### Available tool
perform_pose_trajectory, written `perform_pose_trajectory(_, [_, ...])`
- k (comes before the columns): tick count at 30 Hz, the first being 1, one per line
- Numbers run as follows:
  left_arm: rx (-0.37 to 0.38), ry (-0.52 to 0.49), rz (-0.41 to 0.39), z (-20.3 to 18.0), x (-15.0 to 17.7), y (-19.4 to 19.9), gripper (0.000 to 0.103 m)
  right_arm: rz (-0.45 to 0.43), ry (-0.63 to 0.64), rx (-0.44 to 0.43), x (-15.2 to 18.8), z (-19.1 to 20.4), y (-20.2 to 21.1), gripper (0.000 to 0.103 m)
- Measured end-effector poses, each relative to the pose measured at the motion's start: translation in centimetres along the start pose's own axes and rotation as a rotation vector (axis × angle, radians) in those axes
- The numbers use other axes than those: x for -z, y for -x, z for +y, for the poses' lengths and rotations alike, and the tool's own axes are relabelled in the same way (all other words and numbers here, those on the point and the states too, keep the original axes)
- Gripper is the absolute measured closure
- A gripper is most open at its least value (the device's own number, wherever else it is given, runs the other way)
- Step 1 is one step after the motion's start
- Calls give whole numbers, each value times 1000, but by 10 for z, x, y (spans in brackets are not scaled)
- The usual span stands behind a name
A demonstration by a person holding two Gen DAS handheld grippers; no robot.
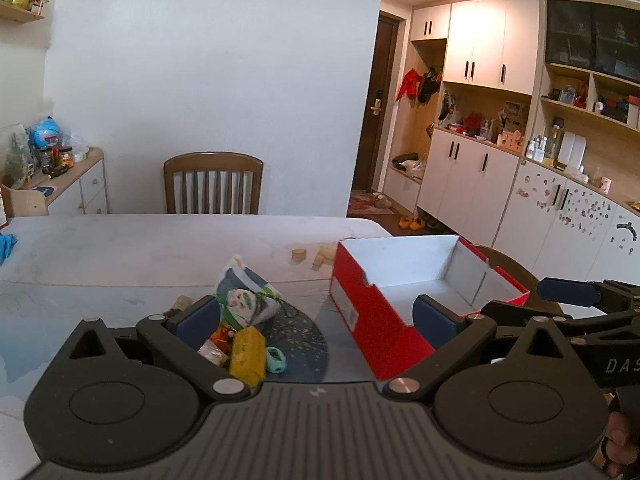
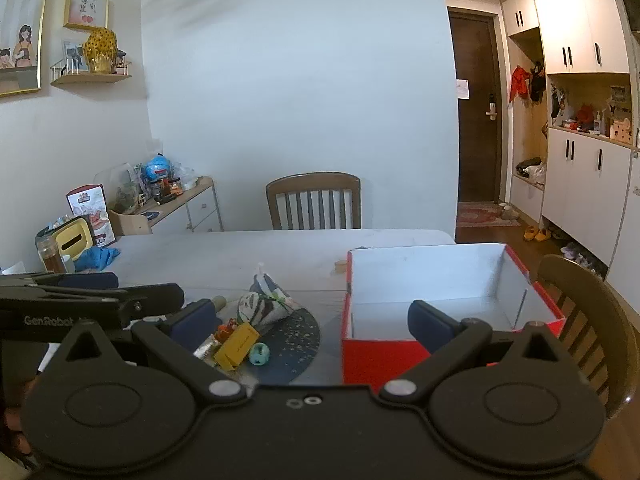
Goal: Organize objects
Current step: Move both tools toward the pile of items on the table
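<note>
Objects for organizing were heaped on a dark round mat [image 1: 304, 340] on the pale surface [image 1: 160, 248]: a patterned cloth pouch [image 1: 248, 300], a yellow block [image 1: 248, 350], a small teal piece [image 1: 277, 360] and some orange wrappers [image 1: 224, 334]. Just beside the mat an open red box [image 1: 372, 320] with a white inside was set, nothing being seen in it. A slatted wooden chair [image 1: 213, 184] was placed at the far edge, against a white wall. Both tools were held wide apart with nothing gripped: the left tool [image 1: 316, 316] was poised over the gap between heap and box, and the right tool [image 2: 310, 318] likewise. White cabinets [image 1: 472, 176] and a dark door [image 1: 380, 100] were seen at the right. Only by the left view were the open shelves [image 1: 592, 108] beyond the cabinets shown. Only by the right view were framed pictures [image 2: 86, 6], a wall shelf [image 2: 92, 76], a blue cloth [image 2: 98, 258] and a second chair [image 2: 588, 320] beside the box shown.
</note>
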State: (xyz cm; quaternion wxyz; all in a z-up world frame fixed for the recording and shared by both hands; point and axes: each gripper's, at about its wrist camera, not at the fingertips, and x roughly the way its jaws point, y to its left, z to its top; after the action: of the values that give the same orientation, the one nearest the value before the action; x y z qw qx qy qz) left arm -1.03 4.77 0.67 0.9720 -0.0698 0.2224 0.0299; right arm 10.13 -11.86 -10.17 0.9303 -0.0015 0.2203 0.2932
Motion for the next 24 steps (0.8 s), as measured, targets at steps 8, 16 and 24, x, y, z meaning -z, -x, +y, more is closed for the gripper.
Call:
perform_pose_trajectory(8, [42,6,22,34,-9,-11,0,14,-10,0,-7,22,-22,1])
perform_pose_trajectory(16, [52,33,58,73,-13,-28,0,46,-4,-22,-13,47,-51,1])
perform_pose_trajectory(24, [53,51,122,114,-13,-54,0,92,-12,-1,-16,68,-84,1])
